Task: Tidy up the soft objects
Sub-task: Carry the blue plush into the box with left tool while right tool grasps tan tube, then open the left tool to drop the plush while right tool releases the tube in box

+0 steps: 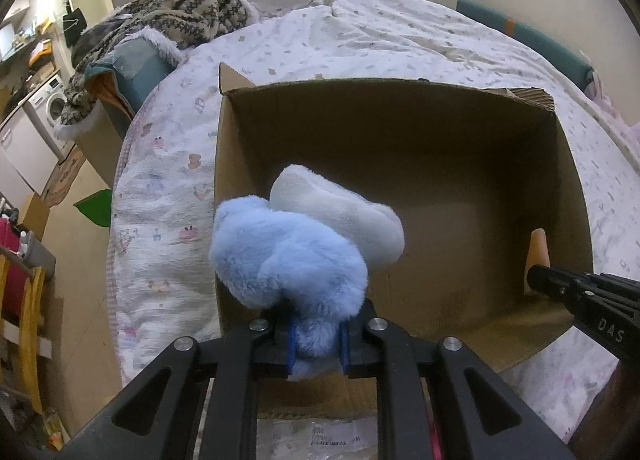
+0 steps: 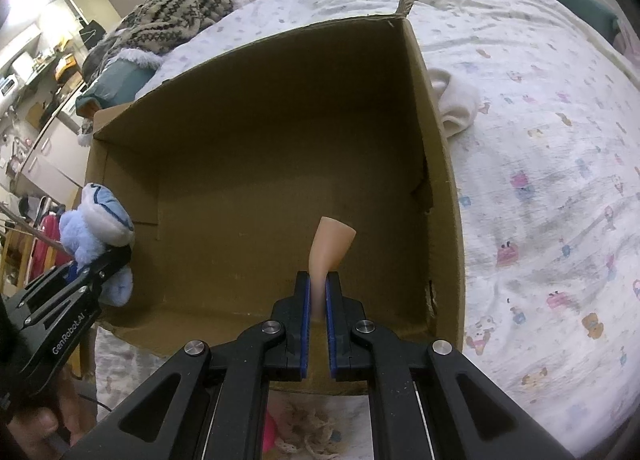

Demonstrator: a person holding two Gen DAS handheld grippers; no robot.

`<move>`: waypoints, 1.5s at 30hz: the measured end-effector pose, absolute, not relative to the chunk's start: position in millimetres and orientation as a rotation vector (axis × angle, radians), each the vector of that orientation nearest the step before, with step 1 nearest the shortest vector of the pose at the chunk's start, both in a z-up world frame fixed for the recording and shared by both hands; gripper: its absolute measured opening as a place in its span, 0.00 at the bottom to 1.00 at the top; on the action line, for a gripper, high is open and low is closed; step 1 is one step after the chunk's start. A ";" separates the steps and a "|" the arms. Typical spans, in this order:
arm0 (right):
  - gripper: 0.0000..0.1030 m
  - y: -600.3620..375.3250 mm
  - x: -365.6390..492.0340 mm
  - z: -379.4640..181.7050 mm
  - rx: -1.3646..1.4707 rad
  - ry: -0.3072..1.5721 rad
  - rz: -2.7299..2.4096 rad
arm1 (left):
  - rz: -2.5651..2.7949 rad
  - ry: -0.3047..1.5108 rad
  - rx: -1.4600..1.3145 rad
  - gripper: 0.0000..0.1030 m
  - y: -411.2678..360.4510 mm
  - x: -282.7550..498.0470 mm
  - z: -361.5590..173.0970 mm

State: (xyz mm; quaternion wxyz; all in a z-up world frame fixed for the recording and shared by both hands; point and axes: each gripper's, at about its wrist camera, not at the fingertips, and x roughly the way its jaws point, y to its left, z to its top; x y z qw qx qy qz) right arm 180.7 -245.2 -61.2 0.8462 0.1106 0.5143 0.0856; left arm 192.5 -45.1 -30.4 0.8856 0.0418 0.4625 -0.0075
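We have both loads over the open cardboard box (image 1: 384, 164), ready to drop: the left gripper (image 1: 318, 344) pinches the blue-and-white plush toy (image 1: 288, 256), the right gripper (image 2: 318, 300) a peach, seemingly rubbery piece (image 2: 330, 246). Next, lower and release inside.

The cardboard box (image 2: 280, 148) stands open at the top, its floor bare, so entry from above is unobstructed. Its four upright walls block level approach. The left tool (image 1: 316, 340) and right tool (image 2: 318, 300) occupy the near rim. A white sock (image 2: 456, 104) lies just beside the right wall on the bed (image 2: 540, 180).
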 end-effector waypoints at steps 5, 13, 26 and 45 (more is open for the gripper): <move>0.08 -240.0 179.8 -61.7 0.226 1.088 0.199 | -0.039 0.979 0.069 0.15 -45.0 192.0 -33.5; 0.09 -240.3 177.8 -59.0 0.230 1.073 0.212 | -0.041 0.998 0.046 0.19 -45.4 190.0 -32.3; 0.16 -242.7 177.9 -58.9 0.255 1.079 0.217 | -0.048 0.952 0.033 0.60 -47.6 181.7 -22.6; 0.94 -252.5 177.9 -53.0 0.370 1.096 0.209 | -0.037 0.905 0.029 0.67 -41.6 165.4 -6.0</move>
